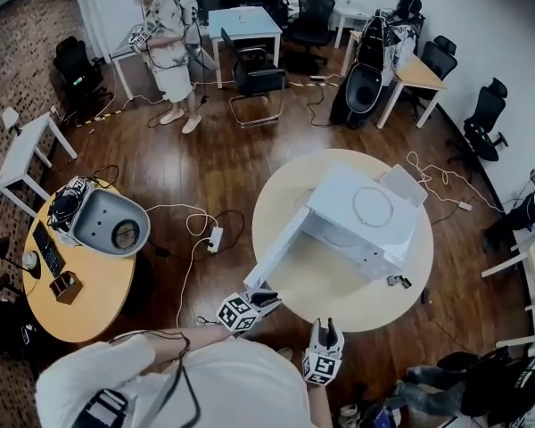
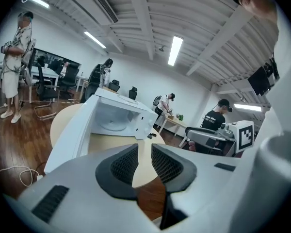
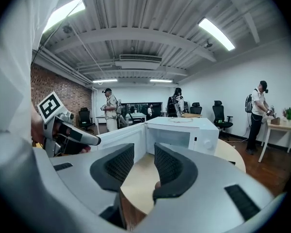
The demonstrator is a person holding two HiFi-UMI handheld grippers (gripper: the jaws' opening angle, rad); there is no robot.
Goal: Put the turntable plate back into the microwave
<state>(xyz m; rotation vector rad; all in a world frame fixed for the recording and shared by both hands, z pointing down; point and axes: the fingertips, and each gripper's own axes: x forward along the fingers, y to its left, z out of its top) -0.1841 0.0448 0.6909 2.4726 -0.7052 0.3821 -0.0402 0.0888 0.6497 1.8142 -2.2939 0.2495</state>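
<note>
My left gripper (image 1: 266, 300): low, beside the open microwave (image 1: 339, 201), jaws slightly apart, empty.
My right gripper (image 1: 325, 328): alongside, jaws apart, empty.
Unclear to me: turntable plate (image 1: 372, 208), faint ring atop microwave.

an open-plan office or lab: desks (image 1: 245, 20), swivel chairs (image 1: 486, 114), a brick wall (image 1: 18, 47), cables (image 1: 193, 255) trailing over the wood floor (image 1: 205, 163).

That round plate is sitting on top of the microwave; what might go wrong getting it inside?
The plate lies flat on top of the microwave, so its thin rim may be hard to catch and it could slide off. The open door juts toward the left gripper and could get bumped.
</note>
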